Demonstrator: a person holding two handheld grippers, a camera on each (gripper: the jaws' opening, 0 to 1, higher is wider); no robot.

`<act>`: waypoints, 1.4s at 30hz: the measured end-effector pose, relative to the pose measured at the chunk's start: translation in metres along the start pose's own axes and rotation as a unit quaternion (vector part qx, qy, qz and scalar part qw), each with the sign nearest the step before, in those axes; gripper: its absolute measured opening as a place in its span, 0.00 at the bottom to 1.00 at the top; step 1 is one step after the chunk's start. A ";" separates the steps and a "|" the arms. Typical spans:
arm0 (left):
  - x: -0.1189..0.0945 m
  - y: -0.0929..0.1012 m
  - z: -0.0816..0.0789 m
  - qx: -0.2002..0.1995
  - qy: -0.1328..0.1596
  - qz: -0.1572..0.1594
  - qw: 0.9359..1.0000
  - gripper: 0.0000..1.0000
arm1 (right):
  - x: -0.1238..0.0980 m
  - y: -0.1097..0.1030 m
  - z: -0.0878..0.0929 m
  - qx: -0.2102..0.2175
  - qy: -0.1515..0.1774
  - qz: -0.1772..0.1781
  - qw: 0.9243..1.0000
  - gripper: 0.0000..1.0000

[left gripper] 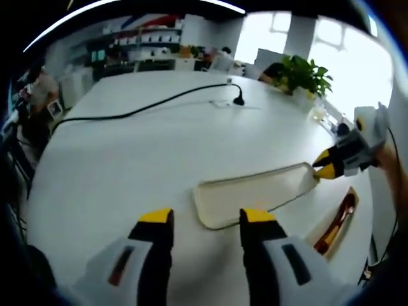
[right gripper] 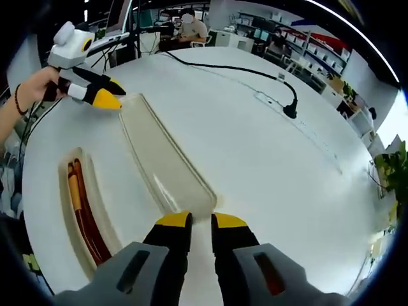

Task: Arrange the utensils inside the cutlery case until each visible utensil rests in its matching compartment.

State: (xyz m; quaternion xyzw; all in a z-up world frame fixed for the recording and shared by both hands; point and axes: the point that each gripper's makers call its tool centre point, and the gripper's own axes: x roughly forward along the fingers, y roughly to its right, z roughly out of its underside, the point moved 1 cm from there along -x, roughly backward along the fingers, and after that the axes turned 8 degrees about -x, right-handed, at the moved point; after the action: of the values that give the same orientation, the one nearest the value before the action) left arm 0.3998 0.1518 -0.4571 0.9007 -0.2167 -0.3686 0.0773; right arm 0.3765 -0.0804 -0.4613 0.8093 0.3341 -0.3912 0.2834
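Gripping opposite ends of a long translucent plastic lid (left gripper: pixel 255 194) on the white table (left gripper: pixel 127 159): left gripper (left gripper: pixel 200 220) and right gripper (right gripper: pixel 194 221). Lying beside it, the cutlery case (right gripper: pixel 86 217) holding brown utensils (right gripper: pixel 83 220).

Utensils (right gripper: pixel 83 213) in the cutlery case (right gripper: pixel 95 245): reddish-brown with an orange piece, number and kind too blurred to tell. In the left gripper view the case (left gripper: pixel 336 224) runs off toward the dark rim, its contents (left gripper: pixel 338 221) a red-orange smear. Clear lid (right gripper: pixel 167 169): near end hidden behind the right gripper (right gripper: pixel 201 221). Shelves (right gripper: pixel 299 44) beyond the tabletop (right gripper: pixel 255 153): contents too small to tell.
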 end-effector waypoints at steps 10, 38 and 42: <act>0.001 0.011 0.003 -0.010 -0.001 0.020 1.000 0.44 | 0.001 -0.006 0.000 0.072 0.002 0.029 0.997 0.03; -0.041 0.025 0.021 -0.053 -0.057 0.037 0.996 0.43 | 0.001 -0.002 0.005 0.255 0.028 0.041 0.966 0.02; -0.046 0.028 0.028 -0.051 -0.067 0.040 0.996 0.43 | 0.001 -0.006 0.009 0.260 0.026 0.043 0.964 0.02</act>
State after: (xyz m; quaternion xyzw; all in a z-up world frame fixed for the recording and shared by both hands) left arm 0.3422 0.1476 -0.4398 0.8593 -0.2386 -0.4355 0.1227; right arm 0.3687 -0.0831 -0.4681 0.8788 0.1928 -0.4308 0.0707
